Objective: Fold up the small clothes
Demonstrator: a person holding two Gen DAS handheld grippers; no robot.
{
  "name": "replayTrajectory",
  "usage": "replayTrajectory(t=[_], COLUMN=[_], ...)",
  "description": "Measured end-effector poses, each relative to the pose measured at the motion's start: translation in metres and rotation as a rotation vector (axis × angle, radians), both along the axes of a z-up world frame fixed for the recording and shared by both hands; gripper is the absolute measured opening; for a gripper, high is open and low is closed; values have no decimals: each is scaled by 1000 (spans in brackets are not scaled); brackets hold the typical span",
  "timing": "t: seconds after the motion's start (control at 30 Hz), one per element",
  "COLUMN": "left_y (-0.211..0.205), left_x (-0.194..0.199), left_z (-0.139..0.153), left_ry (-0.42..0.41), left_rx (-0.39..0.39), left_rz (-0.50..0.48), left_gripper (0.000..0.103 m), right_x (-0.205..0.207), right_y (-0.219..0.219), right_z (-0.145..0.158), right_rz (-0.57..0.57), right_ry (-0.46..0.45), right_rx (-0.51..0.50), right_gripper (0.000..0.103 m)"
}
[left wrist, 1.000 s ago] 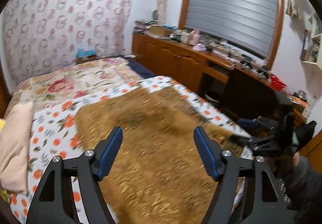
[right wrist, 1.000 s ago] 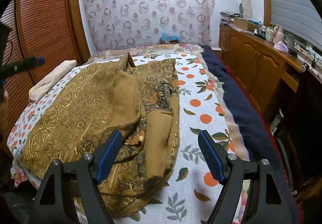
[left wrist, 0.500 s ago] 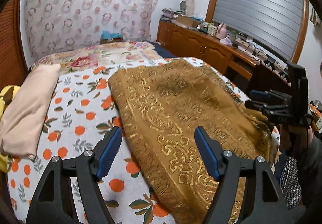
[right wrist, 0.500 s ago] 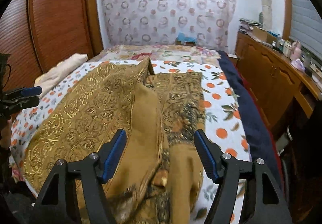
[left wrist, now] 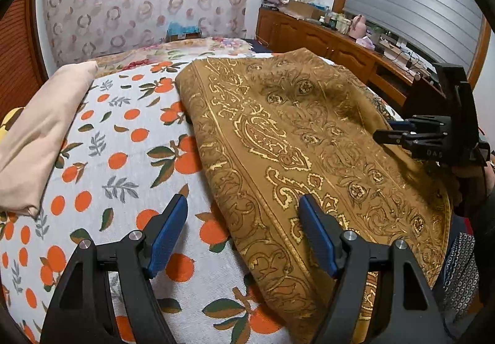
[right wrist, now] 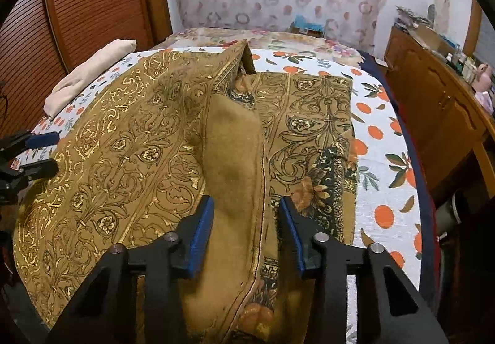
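A brown garment with gold scroll pattern (left wrist: 303, 140) lies spread on the bed; it also shows in the right wrist view (right wrist: 130, 158), with a plain brown flap (right wrist: 232, 171) folded over its middle. My left gripper (left wrist: 243, 232) is open, low over the garment's left edge. My right gripper (right wrist: 246, 231) is open, its jaws narrower than before, on either side of the plain flap's lower end. The right gripper shows in the left wrist view (left wrist: 402, 135) at the garment's right side. The left gripper shows in the right wrist view (right wrist: 40, 152) at the left.
The bed has a white sheet with orange fruit print (left wrist: 123, 158). A folded beige cloth (left wrist: 40, 140) lies at its left side. A wooden cabinet with clutter (left wrist: 334, 41) runs along the right wall. A wooden louvred door (right wrist: 77, 4) stands at the left.
Both grippers have swung round and come lower toward the garment. The right gripper's jaws have narrowed around the plain flap. The left gripper now sits at the garment's left edge.
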State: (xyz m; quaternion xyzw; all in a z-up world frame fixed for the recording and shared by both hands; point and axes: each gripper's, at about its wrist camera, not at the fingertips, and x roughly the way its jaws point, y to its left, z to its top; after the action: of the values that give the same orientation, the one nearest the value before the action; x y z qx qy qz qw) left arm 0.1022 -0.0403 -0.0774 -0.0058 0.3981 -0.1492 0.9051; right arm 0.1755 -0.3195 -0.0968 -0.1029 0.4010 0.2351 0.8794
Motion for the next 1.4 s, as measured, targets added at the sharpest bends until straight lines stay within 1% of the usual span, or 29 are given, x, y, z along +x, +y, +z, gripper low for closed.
replayTrajectory(t=[0.03, 0.07, 0.1, 0.13, 0.23, 0.33, 0.43, 0.5, 0.57, 0.63, 0.67, 0.7, 0.73, 0.8, 0.83, 0.93, 1.03, 1.13, 1.2, 1.3, 1.4], left_y=[0, 0, 0, 0, 2, 4, 3, 2, 1, 0, 0, 1, 1, 3, 4, 5, 6, 5, 4, 4, 4], left_x=[-1, -2, -3, -4, -7, -10, -14, -15, -16, -16, -15, -15, -16, -16, -16, -17, -17, -16, -16, -16, -16], left_z=[0, 1, 2, 3, 6, 10, 15, 18, 19, 20, 20, 20, 20, 20, 21, 22, 22, 21, 21, 21, 19], left_ry=[-2, -4, -10, -15, -23, -31, -46, -54, -60, -66, -67, -69, -73, -78, -80, -87, -90, -87, -86, -85, -81], left_rx=[0, 2, 3, 4, -6, -17, -10, -14, -18, -16, -16, -17, -17, -18, -19, -21, -21, -22, -22, -15, -16], left_rz=[0, 2, 4, 6, 11, 11, 7, 4, 0, 2, 3, 5, 8, 19, 24, 30, 33, 31, 30, 27, 25], left_gripper=[75, 75, 75, 75, 75, 75, 75, 75, 75, 75, 75, 75, 75, 75, 75, 75, 75, 75, 75, 75, 75], right_x=[0, -3, -4, -8, -23, -37, -54, -61, -64, -60, -55, -51, -49, -45, -42, -31, -16, 9, 33, 65, 82], right_y=[2, 5, 7, 8, 7, -1, -16, -26, -37, -44, -45, -46, -46, -49, -51, -54, -45, -26, -10, 11, 24], right_z=[1, 3, 3, 4, 15, 34, 56, 65, 66, 57, 50, 42, 39, 39, 43, 59, 69, 68, 60, 41, 30], right_rz=[20, 35, 44, 49, 42, 22, -16, -32, -58, -76, -71, -72, -79, -82, -87, -107, -107, -92, -95, -100, -101], right_ry=[9, 7, -1, -13, -87, -165, -239, -251, -253, -213, -167, -138, -134, -132, -137, -168, -188, -189, -163, -83, -42], right_rx=[5, 3, -8, -23, -30, 18, 43, 46, 33, 6, -5, -22, -29, -13, 4, 50, 49, -19, -41, -41, -42], right_gripper=[19, 15, 7, 6, 4, 4, 4, 4, 4, 4, 5, 11, 16, 22, 27, 34, 35, 35, 35, 35, 35])
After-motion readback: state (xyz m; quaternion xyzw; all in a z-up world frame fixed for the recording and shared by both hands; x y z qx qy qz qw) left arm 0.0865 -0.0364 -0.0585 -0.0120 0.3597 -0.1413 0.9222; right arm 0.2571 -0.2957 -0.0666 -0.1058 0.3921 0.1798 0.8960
